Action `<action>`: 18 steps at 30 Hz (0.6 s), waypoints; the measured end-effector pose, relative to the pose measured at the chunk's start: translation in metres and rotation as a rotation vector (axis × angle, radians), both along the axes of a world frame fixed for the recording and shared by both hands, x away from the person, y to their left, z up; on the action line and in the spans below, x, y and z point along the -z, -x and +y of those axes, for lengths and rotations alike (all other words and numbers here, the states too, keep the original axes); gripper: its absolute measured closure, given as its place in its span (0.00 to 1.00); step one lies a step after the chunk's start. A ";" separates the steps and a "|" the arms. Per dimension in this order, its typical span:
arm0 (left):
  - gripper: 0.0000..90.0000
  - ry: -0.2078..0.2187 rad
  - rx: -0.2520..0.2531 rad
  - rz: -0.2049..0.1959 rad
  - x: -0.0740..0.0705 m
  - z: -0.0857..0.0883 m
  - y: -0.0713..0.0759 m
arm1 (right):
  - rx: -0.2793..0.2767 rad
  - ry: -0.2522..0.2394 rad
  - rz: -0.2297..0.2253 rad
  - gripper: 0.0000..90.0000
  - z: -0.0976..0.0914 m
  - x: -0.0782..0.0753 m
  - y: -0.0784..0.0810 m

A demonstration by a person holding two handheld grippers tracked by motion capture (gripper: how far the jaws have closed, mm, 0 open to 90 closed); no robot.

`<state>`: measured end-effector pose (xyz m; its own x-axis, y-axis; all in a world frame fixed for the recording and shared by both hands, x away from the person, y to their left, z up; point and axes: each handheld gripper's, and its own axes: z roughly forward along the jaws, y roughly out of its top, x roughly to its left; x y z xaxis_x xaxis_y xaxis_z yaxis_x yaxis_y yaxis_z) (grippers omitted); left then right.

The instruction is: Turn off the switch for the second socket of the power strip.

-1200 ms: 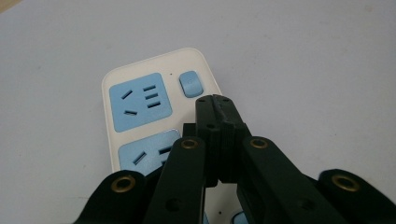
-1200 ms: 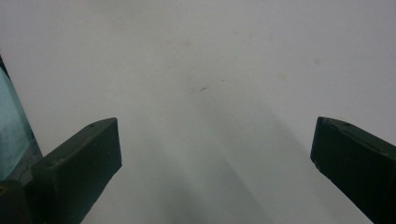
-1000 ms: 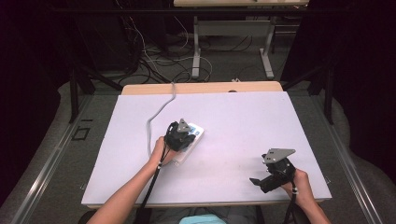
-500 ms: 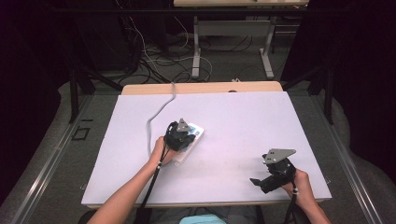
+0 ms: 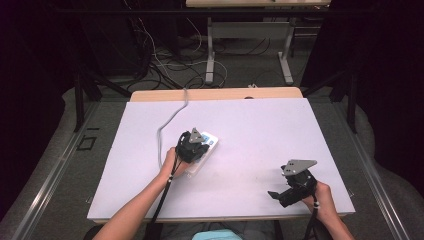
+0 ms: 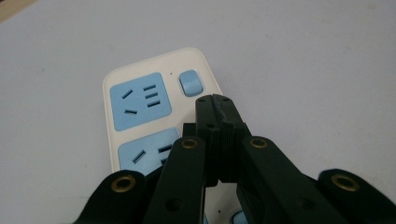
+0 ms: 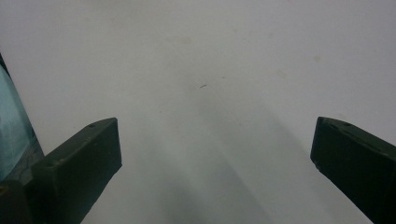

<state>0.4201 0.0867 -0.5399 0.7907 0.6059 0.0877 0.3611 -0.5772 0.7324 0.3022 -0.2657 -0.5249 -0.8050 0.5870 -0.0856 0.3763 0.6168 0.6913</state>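
A white board covers the wooden table, with dark floor and loose cables beyond. Near its middle, slightly toward nine o'clock, lies a white power strip with its grey cord running off toward twelve o'clock. The left gripper hangs over the strip, jaws pressed together with nothing between them. The left gripper view shows what the high view cannot: blue socket faces and a blue switch, the closed tips just below that switch. At five o'clock the right gripper rests low, jaws wide apart over bare board, pointing toward nine o'clock. Both forearms reach in from six o'clock.
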 end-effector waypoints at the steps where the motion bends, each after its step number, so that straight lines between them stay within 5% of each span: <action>1: 1.00 0.005 -0.002 0.003 0.000 0.000 0.001 | -0.001 0.001 0.000 0.01 0.000 0.000 0.000; 18: 1.00 0.004 0.000 0.010 0.000 0.001 -0.001 | 0.007 -0.001 0.014 0.01 0.000 0.000 0.001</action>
<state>0.4211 0.0875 -0.5396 0.7918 0.6059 0.0774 0.3680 -0.5744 0.7312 0.3017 -0.2656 -0.5251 -0.8021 0.5926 -0.0738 0.3900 0.6133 0.6869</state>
